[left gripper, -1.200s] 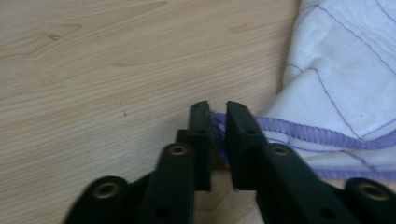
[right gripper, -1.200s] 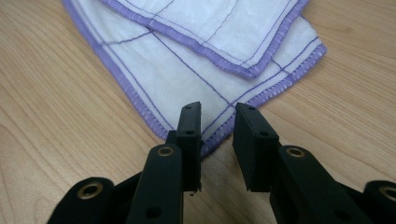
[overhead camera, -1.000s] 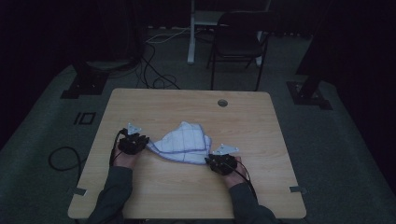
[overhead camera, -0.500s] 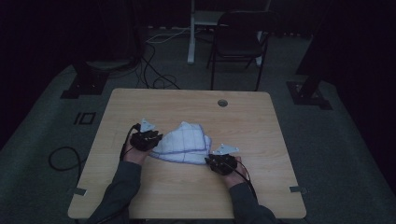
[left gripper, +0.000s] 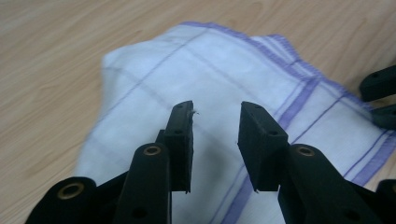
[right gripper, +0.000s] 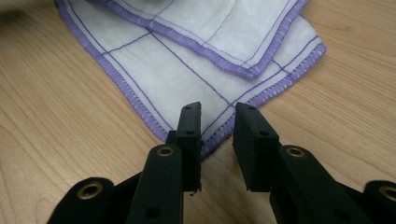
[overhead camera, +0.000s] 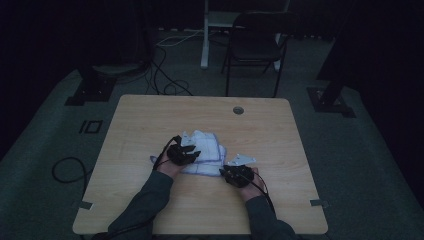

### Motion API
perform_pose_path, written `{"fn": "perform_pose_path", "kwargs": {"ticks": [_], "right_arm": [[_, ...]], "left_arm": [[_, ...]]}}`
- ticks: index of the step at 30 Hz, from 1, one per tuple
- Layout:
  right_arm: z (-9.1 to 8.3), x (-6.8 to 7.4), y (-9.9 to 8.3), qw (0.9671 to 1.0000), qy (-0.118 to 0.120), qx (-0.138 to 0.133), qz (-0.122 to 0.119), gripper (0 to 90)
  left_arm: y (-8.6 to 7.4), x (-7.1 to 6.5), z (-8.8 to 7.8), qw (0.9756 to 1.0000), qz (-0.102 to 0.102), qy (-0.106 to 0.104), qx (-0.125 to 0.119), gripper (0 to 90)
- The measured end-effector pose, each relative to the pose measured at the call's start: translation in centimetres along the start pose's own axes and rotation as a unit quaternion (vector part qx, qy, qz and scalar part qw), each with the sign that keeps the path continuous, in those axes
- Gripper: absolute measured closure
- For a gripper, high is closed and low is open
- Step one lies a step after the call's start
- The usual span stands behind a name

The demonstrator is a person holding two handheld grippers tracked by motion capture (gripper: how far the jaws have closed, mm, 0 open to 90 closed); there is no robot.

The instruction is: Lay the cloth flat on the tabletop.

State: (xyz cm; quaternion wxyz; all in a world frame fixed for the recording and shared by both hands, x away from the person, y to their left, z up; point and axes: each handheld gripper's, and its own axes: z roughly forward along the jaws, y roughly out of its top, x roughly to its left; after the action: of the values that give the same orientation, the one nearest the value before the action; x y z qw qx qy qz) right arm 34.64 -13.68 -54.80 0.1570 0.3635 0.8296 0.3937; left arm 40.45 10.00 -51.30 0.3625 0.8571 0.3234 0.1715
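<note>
Cloth [left gripper: 224, 88] white woven, purple-stitched hem, folded on wood-grain table [overhead camera: 150, 115]; L tongs [left gripper: 215, 128] just released, opening; R tongs [right gripper: 217, 128] parted at corner, no grip.

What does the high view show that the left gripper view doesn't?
High view alone: the whole table, both forearms, a chair behind the table, cables on the floor, and the right gripper at the cloth's near corner.

Left gripper view alone: close detail, the purple stripes and stitched hem, and the left gripper with nothing between its fingers, which have just been opening above the cloth.

Both: the white cloth on the wooden tabletop, with the left gripper over it.
</note>
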Motion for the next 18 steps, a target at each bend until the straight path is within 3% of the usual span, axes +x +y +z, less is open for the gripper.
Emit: {"fn": "perform_pose_path", "kwargs": {"ticks": [10,16,18], "right_arm": [[0.0,0.0,0.0,1.0000,0.000,0.000,0.001,72.8],[0.0,0.0,0.0,1.0000,0.001,0.000,0.000,72.8],[0.0,0.0,0.0,1.0000,0.001,0.000,0.001,72.8]], "left_arm": [[1.0,-2.3,2.6,0.9985,0.038,-0.030,0.024,61.9],[0.9,-2.9,3.6,0.9980,0.047,-0.019,0.037,60.1],[0.9,-2.9,3.5,0.9976,0.055,-0.006,0.041,67.1]]}}
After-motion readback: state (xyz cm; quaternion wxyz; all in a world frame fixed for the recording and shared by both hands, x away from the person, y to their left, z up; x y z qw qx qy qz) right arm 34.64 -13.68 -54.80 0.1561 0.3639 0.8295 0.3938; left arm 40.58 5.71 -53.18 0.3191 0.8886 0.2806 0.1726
